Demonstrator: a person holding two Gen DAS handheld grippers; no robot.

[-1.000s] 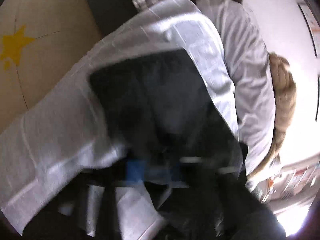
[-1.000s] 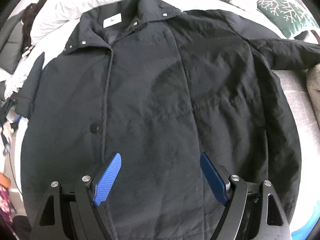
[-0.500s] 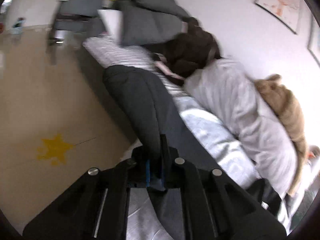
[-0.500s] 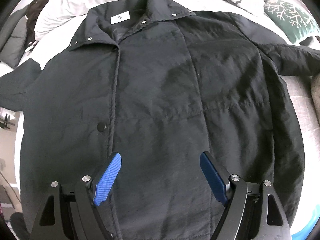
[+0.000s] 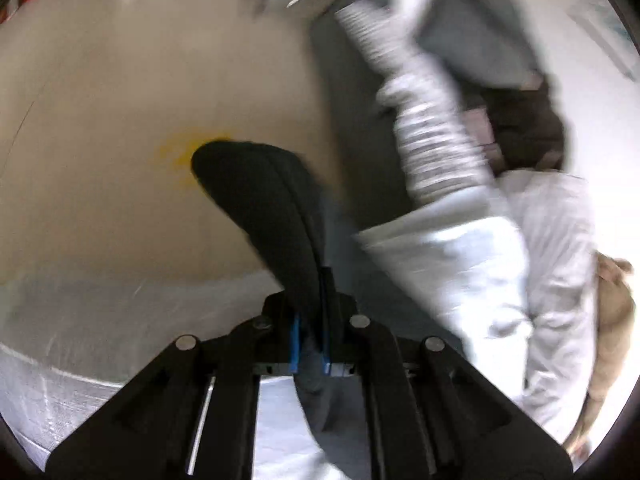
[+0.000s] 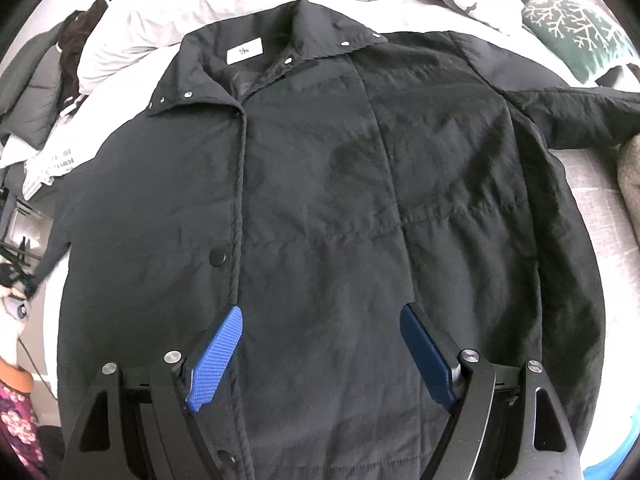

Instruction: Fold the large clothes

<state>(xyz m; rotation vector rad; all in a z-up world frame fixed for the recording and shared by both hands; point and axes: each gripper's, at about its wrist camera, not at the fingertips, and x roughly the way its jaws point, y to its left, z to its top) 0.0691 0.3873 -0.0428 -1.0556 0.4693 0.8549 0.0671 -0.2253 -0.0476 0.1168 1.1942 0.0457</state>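
Jaws clamp sleeve [image 5: 264, 216]; jacket's label [image 6: 244, 51] unreadable.

Jacket [image 6: 340, 200] flat on bed [image 6: 592, 208], collar toward pillows [image 6: 160, 12], cushion [image 6: 576, 28] far right.

Black coat [image 6: 340, 200], white collar label [image 6: 244, 51]; blue gripper pads [image 6: 216, 356]; green cushion [image 6: 576, 28], white coral pattern; beige floor [image 5: 120, 120], yellow mark [image 5: 180, 152].

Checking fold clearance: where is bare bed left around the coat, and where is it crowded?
Bare bed shows beside the black coat, below its outstretched sleeve. The head end is crowded: white bedding, coral-print cushion.
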